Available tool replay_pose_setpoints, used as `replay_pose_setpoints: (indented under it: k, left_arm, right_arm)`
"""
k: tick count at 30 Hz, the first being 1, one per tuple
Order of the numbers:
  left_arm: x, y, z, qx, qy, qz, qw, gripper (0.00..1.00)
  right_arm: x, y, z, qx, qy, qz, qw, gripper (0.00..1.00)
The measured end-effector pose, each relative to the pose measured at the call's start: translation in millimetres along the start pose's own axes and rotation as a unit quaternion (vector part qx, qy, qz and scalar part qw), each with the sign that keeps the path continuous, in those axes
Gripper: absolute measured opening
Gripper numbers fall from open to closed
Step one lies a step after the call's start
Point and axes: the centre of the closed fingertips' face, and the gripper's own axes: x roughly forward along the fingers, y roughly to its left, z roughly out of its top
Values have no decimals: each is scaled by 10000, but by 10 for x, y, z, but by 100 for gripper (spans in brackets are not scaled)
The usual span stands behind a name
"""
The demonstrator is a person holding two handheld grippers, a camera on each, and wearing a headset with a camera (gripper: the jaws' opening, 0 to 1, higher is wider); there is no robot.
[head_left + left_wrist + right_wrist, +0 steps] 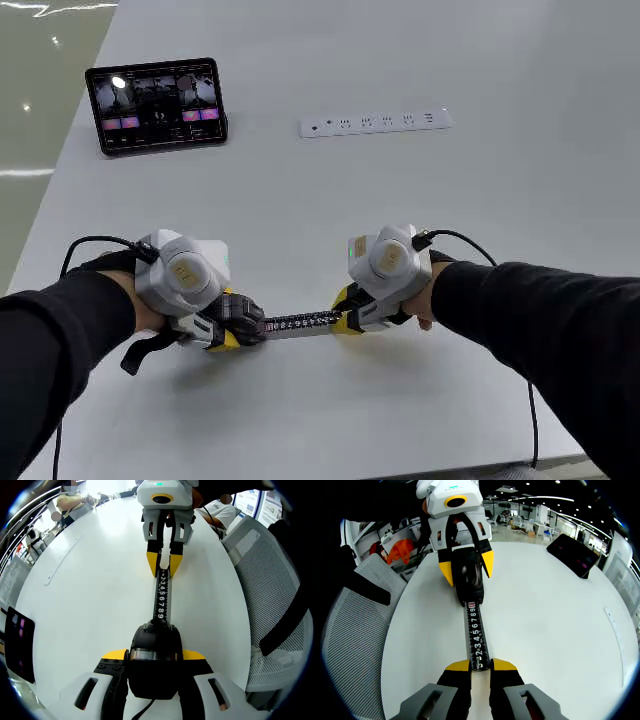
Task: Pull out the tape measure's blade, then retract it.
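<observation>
1. Spotted left gripper (154,655) clamping the tape measure (243,316), well apart from the power strip (375,122).
2. Saw right gripper (481,666) pinching the blade (474,635), partly out.
3. Figured a straight pull came next.

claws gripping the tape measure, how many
2. The left claw is shut on the tape measure's black case; the right claw is shut on the tip of its pulled-out blade.

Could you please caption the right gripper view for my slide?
Right tongs pinch the partly drawn blade by its end while left tongs hold the tape measure's case.
</observation>
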Motion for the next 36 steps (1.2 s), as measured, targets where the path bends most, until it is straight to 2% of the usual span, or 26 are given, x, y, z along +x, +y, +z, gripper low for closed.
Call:
replay_pose_setpoints:
  k: [19, 36]
  left_arm:
    - [-34, -37, 26, 14, 2, 10, 10000, 33]
    - [-27, -18, 15, 15, -3, 8, 10000, 33]
  right_arm:
    - [-92, -9, -111, 37, 71, -38, 10000, 9]
    - [-166, -32, -206, 70, 129, -61, 9999, 9]
